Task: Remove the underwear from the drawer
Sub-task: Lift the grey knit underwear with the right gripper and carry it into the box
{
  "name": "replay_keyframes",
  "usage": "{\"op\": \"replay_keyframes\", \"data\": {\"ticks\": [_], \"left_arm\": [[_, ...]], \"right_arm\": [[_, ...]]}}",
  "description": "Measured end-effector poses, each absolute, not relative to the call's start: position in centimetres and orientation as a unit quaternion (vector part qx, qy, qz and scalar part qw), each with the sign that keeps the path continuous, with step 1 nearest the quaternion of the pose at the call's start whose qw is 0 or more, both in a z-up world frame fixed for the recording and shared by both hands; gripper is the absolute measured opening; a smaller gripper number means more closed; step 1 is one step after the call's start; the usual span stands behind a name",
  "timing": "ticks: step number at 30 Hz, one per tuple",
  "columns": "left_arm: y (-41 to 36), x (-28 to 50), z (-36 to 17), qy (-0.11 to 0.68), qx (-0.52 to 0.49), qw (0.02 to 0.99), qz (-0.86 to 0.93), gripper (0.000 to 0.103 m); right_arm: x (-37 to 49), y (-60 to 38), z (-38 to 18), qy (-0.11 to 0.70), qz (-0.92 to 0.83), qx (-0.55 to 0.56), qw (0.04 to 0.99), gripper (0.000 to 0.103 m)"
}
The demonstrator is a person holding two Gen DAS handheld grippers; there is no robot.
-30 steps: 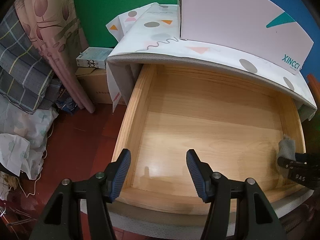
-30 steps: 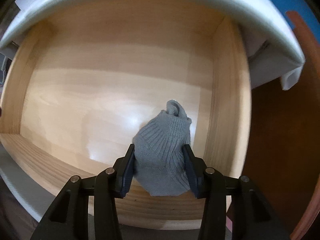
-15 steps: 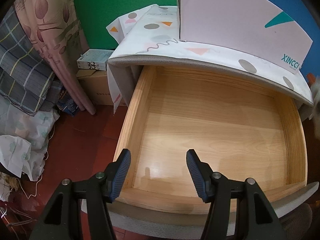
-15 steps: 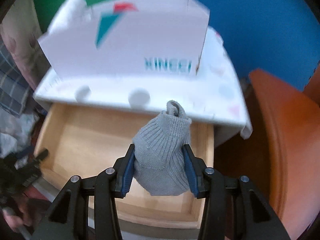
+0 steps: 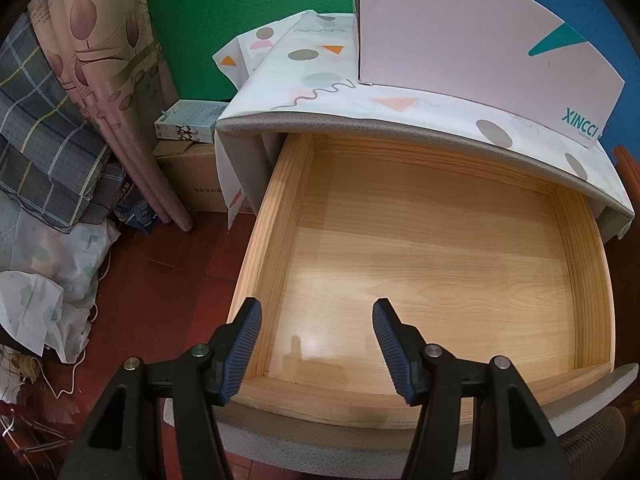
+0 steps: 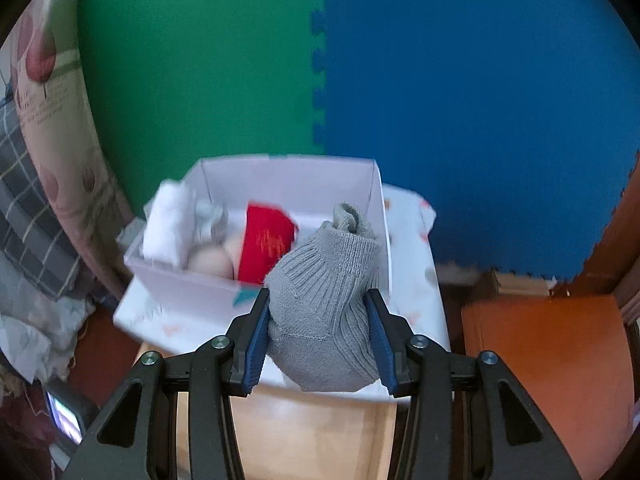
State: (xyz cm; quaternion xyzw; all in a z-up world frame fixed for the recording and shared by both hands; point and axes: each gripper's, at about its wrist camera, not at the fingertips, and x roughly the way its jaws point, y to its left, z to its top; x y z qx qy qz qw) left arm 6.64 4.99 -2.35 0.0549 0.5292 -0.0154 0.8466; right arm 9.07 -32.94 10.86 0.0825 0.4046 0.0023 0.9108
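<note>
A balled grey ribbed knit garment [image 6: 326, 312] is clamped between the blue pads of my right gripper [image 6: 318, 328], held high in front of the white box [image 6: 288, 184] on the cabinet top. The open wooden drawer [image 5: 440, 264] lies below, and its floor shows nothing in the left wrist view. My left gripper [image 5: 316, 348] hovers open over the drawer's front left corner with nothing between its fingers. A strip of the drawer [image 6: 304, 432] shows under the right gripper.
The white box holds a red folded cloth [image 6: 266, 242], white cloth [image 6: 168, 220] and other pieces. A patterned cover [image 5: 320, 80] drapes the cabinet top. Curtain and piled bedding [image 5: 48, 160] stand left, cardboard boxes [image 5: 200, 184] behind, an orange chair seat [image 6: 552, 368] right.
My right gripper rose out of the drawer with the grey garment and tilted up, now facing the white box. It left the left wrist view. The left gripper stayed put.
</note>
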Motion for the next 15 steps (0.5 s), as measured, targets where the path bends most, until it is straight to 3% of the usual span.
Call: {"op": "replay_keyframes", "data": {"ticks": [7,15], "left_arm": [[4.9,6.5,-2.2,0.523,0.056,0.850,-0.014,0.059],[5.1,6.5,-2.0,0.520,0.047,0.852,-0.018,0.059]], "right_arm": [[14.9,-32.6,10.8,0.415,-0.003,0.080,0.906,0.043],[19.6,-30.2,6.1,0.467,0.009,0.070,0.881,0.043]]}}
